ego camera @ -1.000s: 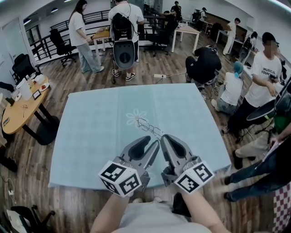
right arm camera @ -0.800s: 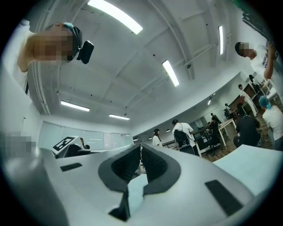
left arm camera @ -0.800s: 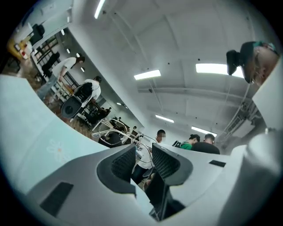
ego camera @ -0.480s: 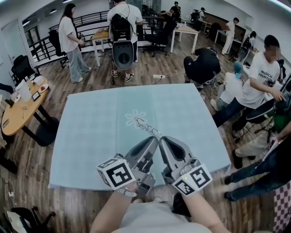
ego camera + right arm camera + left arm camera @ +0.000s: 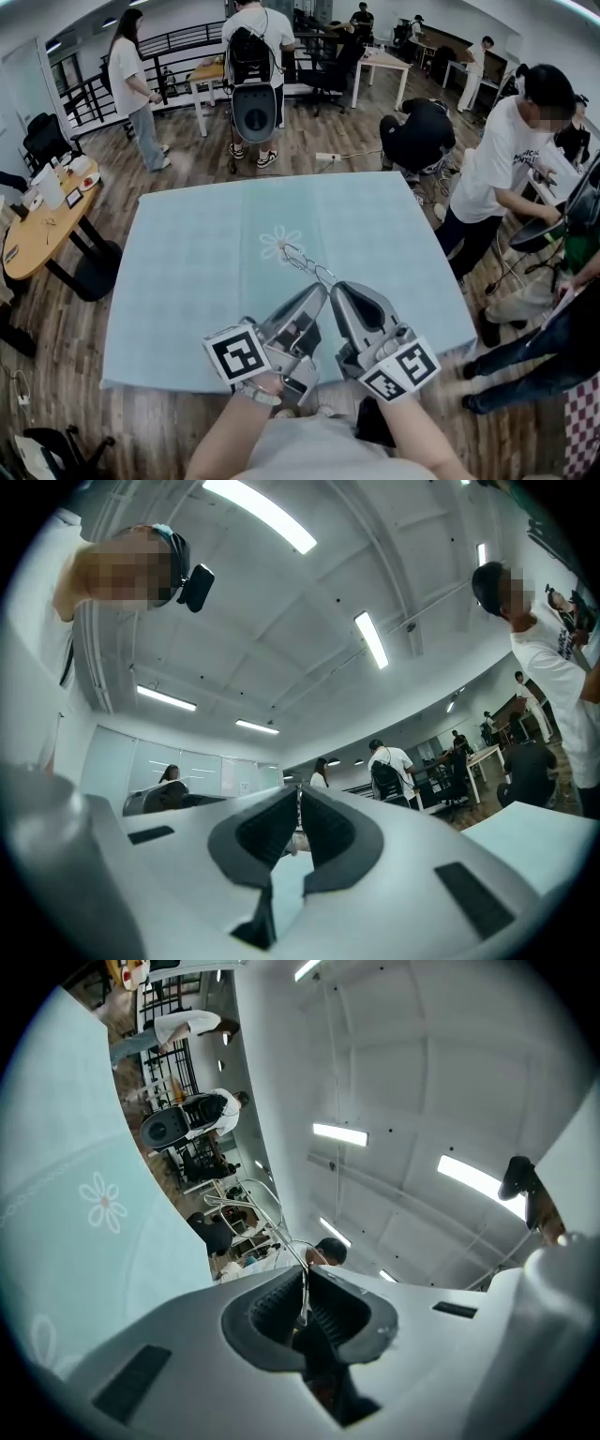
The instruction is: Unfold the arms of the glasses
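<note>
Fingers of the left gripper (image 5: 305, 1288), just closing, and right gripper (image 5: 298, 803) clench the glasses (image 5: 302, 255), which stretch away leftward.

Left gripper (image 5: 319, 289) just closing, right gripper (image 5: 336, 286) clamped

Thin wire-framed glasses (image 5: 309, 265) are held raised above the pale blue table (image 5: 187, 281), lenses farthest away.

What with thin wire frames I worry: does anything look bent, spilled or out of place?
Nothing stands out. The wire glasses hang above the flat tablecloth, pinched by the right gripper and the left gripper, whose jaws have just been closing on them.
</note>
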Demonstrator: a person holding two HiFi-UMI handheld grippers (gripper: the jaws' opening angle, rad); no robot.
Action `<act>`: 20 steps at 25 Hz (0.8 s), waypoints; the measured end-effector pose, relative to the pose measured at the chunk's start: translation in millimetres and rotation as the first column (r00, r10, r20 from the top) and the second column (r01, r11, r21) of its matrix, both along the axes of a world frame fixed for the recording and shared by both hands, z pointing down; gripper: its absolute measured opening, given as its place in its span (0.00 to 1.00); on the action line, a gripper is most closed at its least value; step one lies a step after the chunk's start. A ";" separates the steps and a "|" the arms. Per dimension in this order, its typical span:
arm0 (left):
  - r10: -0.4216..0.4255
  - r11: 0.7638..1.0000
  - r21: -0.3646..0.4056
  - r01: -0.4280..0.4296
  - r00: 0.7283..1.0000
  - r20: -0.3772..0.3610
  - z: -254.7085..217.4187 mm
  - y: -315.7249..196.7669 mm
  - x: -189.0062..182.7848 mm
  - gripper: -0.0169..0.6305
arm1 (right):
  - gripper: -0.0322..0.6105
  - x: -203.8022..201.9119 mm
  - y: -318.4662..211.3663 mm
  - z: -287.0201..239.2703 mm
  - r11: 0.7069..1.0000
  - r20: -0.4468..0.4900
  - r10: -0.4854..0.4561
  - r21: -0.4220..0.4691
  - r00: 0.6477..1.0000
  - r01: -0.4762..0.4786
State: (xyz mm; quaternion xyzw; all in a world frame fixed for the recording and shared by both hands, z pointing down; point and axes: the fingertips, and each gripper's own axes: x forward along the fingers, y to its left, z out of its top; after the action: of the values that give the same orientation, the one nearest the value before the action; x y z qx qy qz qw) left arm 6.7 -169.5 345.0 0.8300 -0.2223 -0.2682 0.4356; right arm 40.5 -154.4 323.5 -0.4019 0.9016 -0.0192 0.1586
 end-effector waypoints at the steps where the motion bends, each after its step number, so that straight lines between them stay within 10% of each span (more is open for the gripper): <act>1: 0.005 1.000 -0.009 -0.005 1.000 -0.005 1.7 0.7 -2.8 0.07 | 0.08 0.0 -0.9 1.1 1.000 -0.003 0.000 -0.001 1.000 0.000; 8: 0.019 1.000 -0.007 -0.019 1.000 0.017 11.6 3.4 -17.3 0.07 | 0.08 20.0 -13.2 8.7 0.999 -0.031 0.037 -0.014 0.999 -0.038; 14: -0.110 0.991 0.091 0.093 0.973 0.201 16.0 0.6 -43.4 0.07 | 0.08 24.5 -15.9 11.2 0.998 -0.052 0.057 -0.019 0.997 -0.058; 17: -0.202 0.971 0.191 0.142 0.917 0.344 12.0 1.5 -50.6 0.07 | 0.08 22.2 -15.7 8.6 0.998 -0.054 0.055 -0.017 0.997 -0.056; 20: -0.325 0.931 0.318 0.179 0.802 0.501 10.3 0.4 -55.6 0.07 | 0.08 21.0 -16.4 8.5 0.998 -0.057 0.056 -0.012 0.997 -0.056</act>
State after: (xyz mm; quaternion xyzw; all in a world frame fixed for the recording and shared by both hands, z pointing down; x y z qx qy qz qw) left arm -48.9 -169.0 355.3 0.8830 -0.4100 -0.1028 0.2039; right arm 61.6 -170.8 332.0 -0.4284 0.8940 -0.0094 0.1306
